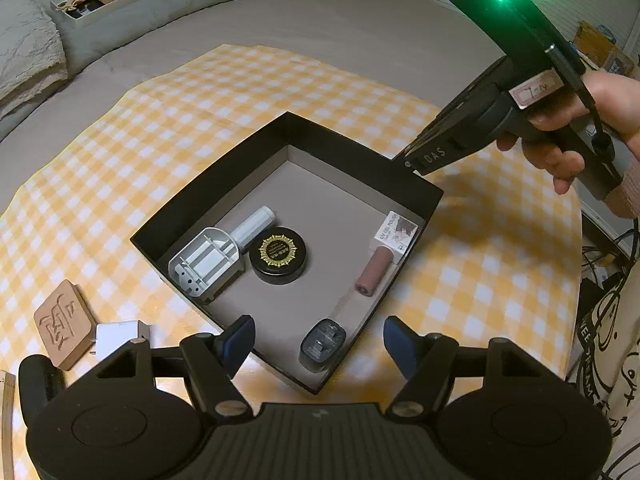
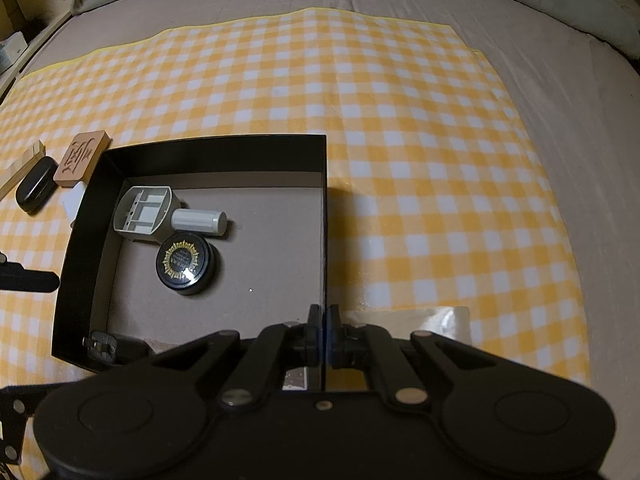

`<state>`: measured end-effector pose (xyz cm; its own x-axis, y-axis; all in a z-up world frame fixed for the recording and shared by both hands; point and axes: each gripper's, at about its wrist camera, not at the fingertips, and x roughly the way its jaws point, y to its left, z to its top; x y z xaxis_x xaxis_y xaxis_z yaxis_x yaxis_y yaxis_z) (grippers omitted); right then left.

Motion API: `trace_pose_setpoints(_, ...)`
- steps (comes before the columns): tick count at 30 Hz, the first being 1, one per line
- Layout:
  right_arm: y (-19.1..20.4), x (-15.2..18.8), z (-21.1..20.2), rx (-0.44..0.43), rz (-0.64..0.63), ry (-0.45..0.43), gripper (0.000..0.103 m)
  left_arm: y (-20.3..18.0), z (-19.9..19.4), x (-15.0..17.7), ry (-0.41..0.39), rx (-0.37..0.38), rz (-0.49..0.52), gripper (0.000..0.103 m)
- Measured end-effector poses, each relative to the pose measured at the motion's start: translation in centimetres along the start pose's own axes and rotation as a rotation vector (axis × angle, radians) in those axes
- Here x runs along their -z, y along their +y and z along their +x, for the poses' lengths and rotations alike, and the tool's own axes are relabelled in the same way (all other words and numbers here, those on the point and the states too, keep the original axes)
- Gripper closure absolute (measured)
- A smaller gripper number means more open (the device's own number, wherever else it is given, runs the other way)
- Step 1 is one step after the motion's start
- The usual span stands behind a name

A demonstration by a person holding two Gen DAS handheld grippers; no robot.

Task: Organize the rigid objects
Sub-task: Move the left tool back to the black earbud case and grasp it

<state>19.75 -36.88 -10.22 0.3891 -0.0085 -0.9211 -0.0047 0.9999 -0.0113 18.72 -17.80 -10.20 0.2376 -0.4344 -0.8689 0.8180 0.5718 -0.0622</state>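
The black box (image 1: pixel 224 196) sits on the checked cloth (image 1: pixel 200 92) on the bed, already holding a gray scoop (image 1: pixel 208 260), a round tin (image 1: pixel 279 255), a brown tube (image 1: pixel 374 272), and a dark plug (image 1: pixel 322 345). Still outside, beside its left wall, lie a wooden tile (image 1: pixel 64 324), a white adapter (image 1: pixel 120 338), and a black case (image 2: pixel 35 189). The right gripper (image 2: pixel 323 320) has its fingers clamped on the box's right wall; the left gripper (image 1: pixel 318 340) hovers over the near corner, fingers apart. The middle of the box floor looks free.

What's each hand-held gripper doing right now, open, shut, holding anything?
Left hand-held gripper: open, holding nothing, above the near corner of the black box.
Right hand-held gripper: shut on the box's wall.
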Motion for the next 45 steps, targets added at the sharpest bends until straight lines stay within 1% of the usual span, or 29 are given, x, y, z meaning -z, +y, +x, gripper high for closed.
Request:
trace_pose_setpoints(8, 0.0, 0.1, 0.0, 0.003, -0.002, 0.001, 0.101, -0.2, -0.4, 0.1, -0.008, 0.008, 0.002, 0.031)
trace_pose_setpoints(13, 0.0, 0.0, 0.0, 0.005, -0.005, 0.001, 0.101, -0.3, -0.9, 0.2, -0.029, 0.01, -0.004, 0.03)
trace_pose_setpoints(15, 0.1, 0.0, 0.0, 0.006, -0.006, 0.002, 0.101, -0.3, -1.4, 0.3, -0.048, 0.008, -0.01, 0.022)
trace_pose_setpoints(19, 0.1, 0.0, 0.0, 0.006, -0.005, 0.002, 0.101, 0.2, -3.0, 0.4, -0.114, -0.013, -0.047, 0.017)
trace_pose_setpoints(24, 0.1, 0.1, 0.0, 0.006, -0.006, 0.002, 0.101, 1.9, -5.4, 0.7, -0.231, -0.085, -0.14, 0.005)
trace_pose_setpoints(27, 0.2, -0.1, -0.1, 0.006, -0.005, 0.001, 0.101, 3.7, -6.6, 1.3, -0.294, -0.16, -0.213, 0.001)
trace_pose_setpoints(29, 0.2, -0.1, -0.1, 0.007, -0.006, 0.001, 0.101, 4.9, -7.2, 1.8, -0.335, -0.211, -0.255, 0.0)
trace_pose_setpoints(30, 0.2, 0.1, -0.1, 0.006, -0.006, 0.001, 0.101, 5.5, -7.4, 1.9, -0.343, -0.237, -0.268, 0.0)
trace_pose_setpoints(33, 0.1, -0.1, 0.0, 0.006, -0.006, 0.002, 0.101, 7.5, -7.8, 2.7, -0.349, -0.31, -0.318, 0.0)
trace_pose_setpoints(36, 0.1, -0.1, -0.1, 0.007, -0.005, 0.003, 0.101, 9.5, -7.5, 3.6, -0.327, -0.353, -0.368, 0.0)
trace_pose_setpoints(40, 0.2, -0.2, -0.1, 0.008, -0.007, 0.003, 0.1, 11.8, -6.6, 4.7, -0.294, -0.419, -0.396, 0.0)
trace_pose_setpoints(45, 0.1, 0.0, -0.1, 0.007, -0.008, 0.002, 0.1, 14.3, -5.1, 5.8, -0.253, -0.465, -0.45, 0.0)
